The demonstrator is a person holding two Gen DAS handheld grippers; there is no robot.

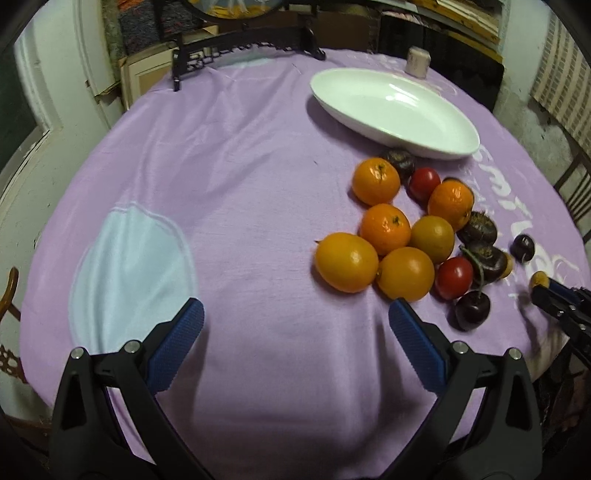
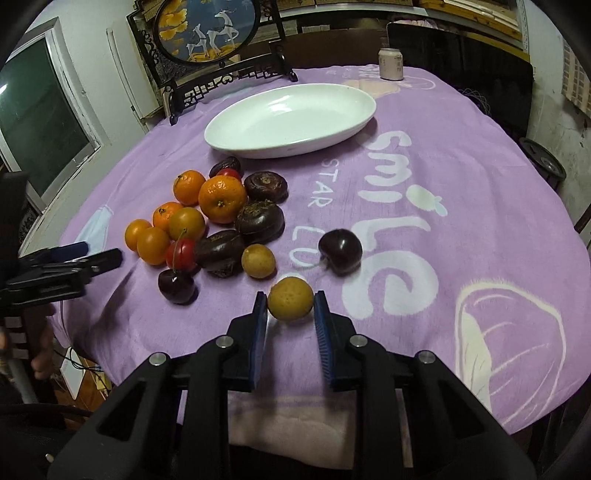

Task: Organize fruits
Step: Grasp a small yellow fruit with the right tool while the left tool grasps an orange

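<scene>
A pile of fruit lies on the purple cloth: tangerines (image 1: 376,181), orange-yellow fruits (image 1: 346,261), red cherry tomatoes (image 1: 453,277), dark cherries (image 1: 472,309) and dark water chestnuts (image 2: 259,221). A white oval dish (image 1: 395,110) stands empty behind the pile; it also shows in the right wrist view (image 2: 291,118). My right gripper (image 2: 290,300) is shut on a small tan round fruit (image 2: 290,298) near the table's front edge. A lone dark cherry (image 2: 340,251) lies just beyond it. My left gripper (image 1: 295,314) is open and empty, left of the pile.
A pale can (image 2: 390,63) stands at the far edge. A framed deer picture on a black stand (image 2: 207,33) is at the back left. A second tan fruit (image 2: 258,260) lies beside the pile. The table edge is close below both grippers.
</scene>
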